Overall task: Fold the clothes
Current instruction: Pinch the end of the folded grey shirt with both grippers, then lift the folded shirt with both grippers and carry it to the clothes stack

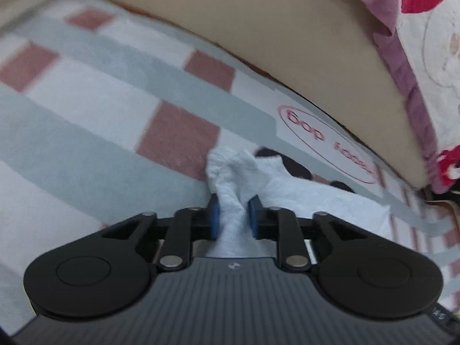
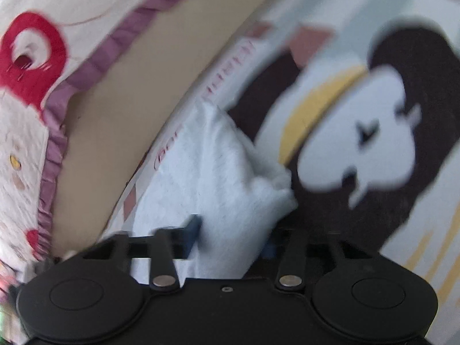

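Now both hand-held grippers, left and right, on white garment.

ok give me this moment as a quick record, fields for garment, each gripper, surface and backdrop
garment: white knit cloth, bunched
left gripper: shut on the cloth, blue pads pinching a gathered fold
right gripper: shut on a thicker bunch of the same white cloth
surface: checked bedsheet with cartoon print
backdrop: beige headboard, frilled pillow
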Demonstrator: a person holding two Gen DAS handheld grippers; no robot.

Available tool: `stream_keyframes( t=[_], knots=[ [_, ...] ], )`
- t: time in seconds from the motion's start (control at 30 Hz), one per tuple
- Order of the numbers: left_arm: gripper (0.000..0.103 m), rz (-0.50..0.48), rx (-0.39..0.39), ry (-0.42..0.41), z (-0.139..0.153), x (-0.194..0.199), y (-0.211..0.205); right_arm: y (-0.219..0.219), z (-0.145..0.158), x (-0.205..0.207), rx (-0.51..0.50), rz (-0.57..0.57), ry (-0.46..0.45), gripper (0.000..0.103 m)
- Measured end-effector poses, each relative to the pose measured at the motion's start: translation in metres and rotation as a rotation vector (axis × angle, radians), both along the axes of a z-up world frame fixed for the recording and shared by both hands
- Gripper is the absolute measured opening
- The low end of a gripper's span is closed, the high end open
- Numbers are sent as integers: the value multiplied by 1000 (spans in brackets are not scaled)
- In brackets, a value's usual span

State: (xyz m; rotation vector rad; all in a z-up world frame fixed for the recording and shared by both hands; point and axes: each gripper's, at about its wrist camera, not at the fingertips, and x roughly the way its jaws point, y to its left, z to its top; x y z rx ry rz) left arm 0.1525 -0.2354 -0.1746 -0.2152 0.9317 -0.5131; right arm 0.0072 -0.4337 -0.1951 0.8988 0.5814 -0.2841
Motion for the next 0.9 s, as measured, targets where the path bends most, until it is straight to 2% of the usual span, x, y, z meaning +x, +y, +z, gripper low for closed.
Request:
stream_keyframes(
  t=[0.07,0.13,0.17,0.23,0.3,0.37,0.47,0.57,0.73,0.77,0.8,0.83,0.87,0.9],
  knots=[
    [15,-37,75,-110,18,-25,-16,23,30,4,-280,63,-9,34],
    [15,-59,79,-108,23,-37,-25,39,47,2,-451,73,-49,34],
    [15,-67,74,-84,22,-38,-27,41,51,2,-486,66,-57,34],
    [15,-80,74,-39,17,-38,-32,31,47,2,-449,44,-10,35],
    [16,-84,89,-18,12,-35,-38,13,32,4,-309,1,53,38],
    [21,-91,61,24,11,-28,-36,-6,16,2,-123,-64,87,46],
    [27,-49,-67,149,3,-13,-19,-20,7,-3,68,-134,133,57],
    [32,-26,-163,237,-9,-1,-7,-18,0,-4,182,-126,116,57],
    [47,-47,-187,245,-16,1,-12,-11,-6,3,159,-94,38,64],
    [52,-45,-188,242,-17,0,-13,-12,-7,3,140,-88,17,63],
    [55,-42,-196,244,-17,0,-13,-11,-6,4,97,-72,15,50],
    [55,-39,-207,248,-17,-1,-13,-6,-3,8,24,-46,33,47],
    [49,-58,-186,231,-15,-1,-15,0,1,11,-53,-19,48,42],
    [38,-88,-151,203,-13,-3,-19,7,7,14,-136,8,59,37]
  ],
)
